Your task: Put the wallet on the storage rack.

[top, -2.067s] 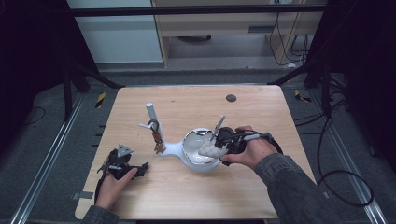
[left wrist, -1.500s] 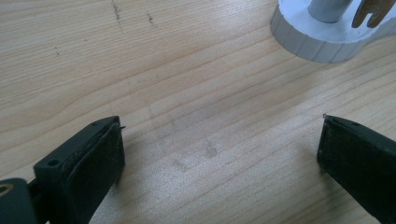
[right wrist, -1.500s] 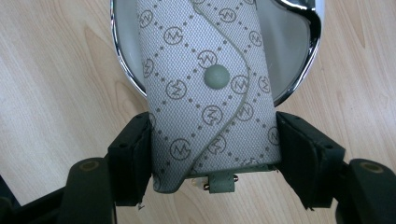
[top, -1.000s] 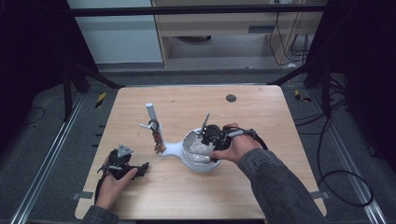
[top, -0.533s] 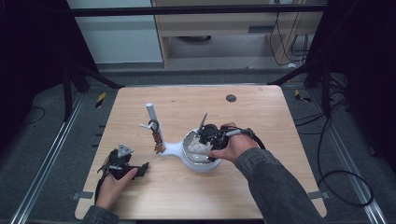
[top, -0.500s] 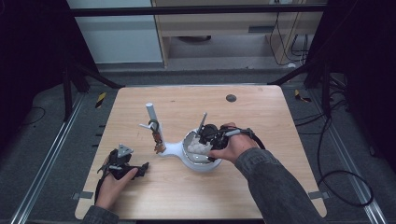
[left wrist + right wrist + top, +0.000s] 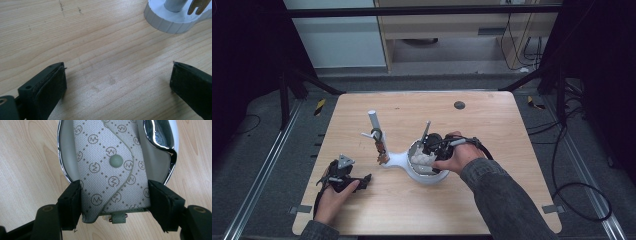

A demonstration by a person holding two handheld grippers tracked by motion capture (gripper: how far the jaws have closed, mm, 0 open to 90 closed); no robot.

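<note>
Monogrammed fabric pouch lies in the white bowl-shaped tray with a chrome rim, its long axis running from the right tongs away across the tray; the flap with the round snap faces up, and the end with a small tab pokes out over the tray's near rim. The right tongs grip the pouch at that end, one black jaw pressed on each long side. In the high view the right tongs sit over the tray, just right of the surface's middle, and a thin white neck joins the tray to a stand with an upright post.

The left tongs rest near the front left corner of the surface, jaws spread wide over bare wood with nothing between them. The surface is pale wood with a dark round spot near its back edge. Around it are a dark grey floor, cables and black frame rails.
</note>
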